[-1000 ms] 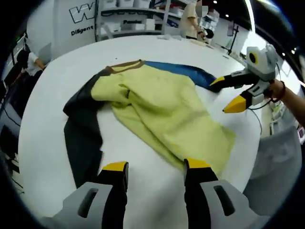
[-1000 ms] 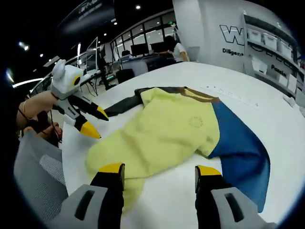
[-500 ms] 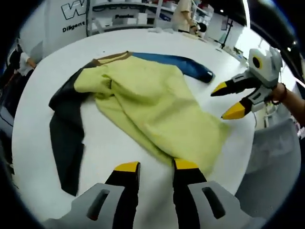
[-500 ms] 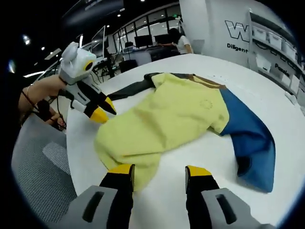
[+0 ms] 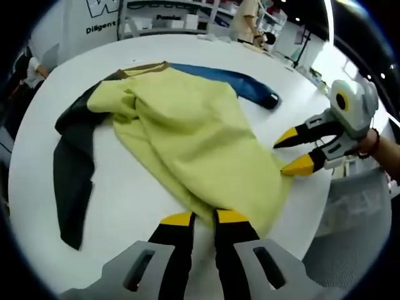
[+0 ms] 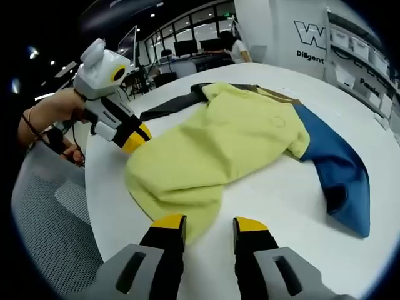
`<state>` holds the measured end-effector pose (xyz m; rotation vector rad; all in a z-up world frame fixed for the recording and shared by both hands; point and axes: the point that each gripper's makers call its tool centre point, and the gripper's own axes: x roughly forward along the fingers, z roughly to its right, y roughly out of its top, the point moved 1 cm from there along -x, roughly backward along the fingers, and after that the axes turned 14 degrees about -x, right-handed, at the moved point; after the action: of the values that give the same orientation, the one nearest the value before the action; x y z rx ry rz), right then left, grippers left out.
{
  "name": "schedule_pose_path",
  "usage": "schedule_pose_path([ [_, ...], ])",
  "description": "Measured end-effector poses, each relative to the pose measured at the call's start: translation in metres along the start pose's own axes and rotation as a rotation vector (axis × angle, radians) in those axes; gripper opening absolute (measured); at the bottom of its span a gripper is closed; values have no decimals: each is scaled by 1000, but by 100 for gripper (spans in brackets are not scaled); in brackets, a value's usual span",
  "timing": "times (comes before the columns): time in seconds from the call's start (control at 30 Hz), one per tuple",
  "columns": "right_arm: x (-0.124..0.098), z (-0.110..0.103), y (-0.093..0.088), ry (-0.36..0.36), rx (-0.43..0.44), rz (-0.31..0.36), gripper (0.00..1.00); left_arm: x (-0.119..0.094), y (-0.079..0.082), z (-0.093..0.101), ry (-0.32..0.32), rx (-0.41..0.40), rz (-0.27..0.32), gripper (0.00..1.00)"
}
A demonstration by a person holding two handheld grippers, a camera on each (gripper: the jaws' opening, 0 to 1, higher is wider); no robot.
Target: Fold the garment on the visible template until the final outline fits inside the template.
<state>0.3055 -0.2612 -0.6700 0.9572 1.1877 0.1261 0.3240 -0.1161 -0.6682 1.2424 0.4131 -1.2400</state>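
A garment with a yellow body (image 5: 187, 125) (image 6: 219, 144), a brown collar, a black sleeve (image 5: 72, 169) and a blue sleeve (image 5: 244, 87) (image 6: 337, 169) lies spread on a white table (image 5: 125, 200). My left gripper (image 5: 204, 217) is shut on the near hem of the yellow body. From the right gripper view it (image 6: 136, 136) pinches that hem's left corner. My right gripper (image 6: 209, 223) has its jaws narrowed but apart, with the other hem corner between them. In the left gripper view it (image 5: 292, 150) stands open at the hem's right edge.
The table's rounded edge runs close behind both grippers. A grey mesh chair (image 6: 44, 219) (image 5: 350, 237) stands just off that edge. Shelves with boxes (image 5: 162, 19) and people at desks are far behind the table.
Both grippers have come in to the yellow hem. The left jaws have closed onto it. The right jaws have narrowed but remain apart.
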Motion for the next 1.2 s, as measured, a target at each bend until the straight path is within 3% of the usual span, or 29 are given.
schedule_pose_path([
  [0.1, 0, 1, -1, -11, 1, -8, 18, 2, -1, 2, -6, -10, 7, 1],
  [0.33, 4, 1, 2, -32, -40, -13, 0, 2, 1, 1, 13, -24, 16, 0],
  [0.6, -2, 0, 2, -33, -31, -26, 0, -11, 5, -2, 21, 9, 25, 0],
  [1.2, -56, 29, -2, -193, 123, -12, 0, -56, 12, -32, 82, 5, 62, 0],
])
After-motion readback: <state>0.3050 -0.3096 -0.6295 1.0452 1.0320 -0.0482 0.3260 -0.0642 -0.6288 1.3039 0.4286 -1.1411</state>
